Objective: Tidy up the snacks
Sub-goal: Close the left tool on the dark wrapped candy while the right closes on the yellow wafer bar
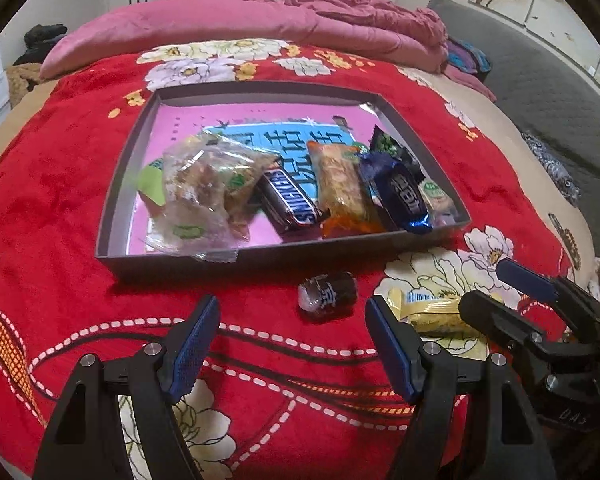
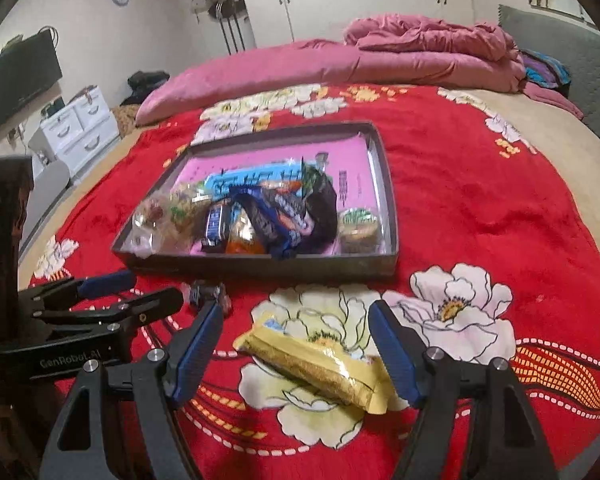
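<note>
Snacks sit mostly in a shallow dark tray [image 1: 112,216] on the red floral blanket [image 1: 60,200] of the bed, tray lying toward the middle of the bed. Left wrist view: tray holds a clear bag of snacks [image 1: 204,192], a Snickers bar [image 1: 290,196], an orange-wrapped bar [image 1: 342,188], a blue-wrapped bar [image 1: 404,196], all bunched along the tray's near edge. Small dark wrapped candy [image 1: 327,294] lies on the blanket just outside the tray's near wall, ahead of the left gripper [image 1: 292,344], jaws spread, nothing between them. Yellow packet [image 1: 432,312] lies just right of it, partly hidden by the right gripper [image 1: 496,288]. Right wrist view: yellow packet [image 2: 316,364] lies tilted on a white flower print, between the fingers of the right gripper [image 2: 294,350], jaws apart, pads not touching it. Left gripper [image 2: 140,292] enters from the left edge, jaws apart, dark candy [image 2: 208,294] just beside its tip. Tray [image 2: 392,240] is beyond both, pink quilt [image 2: 380,56] at the far end of the bed.
</note>
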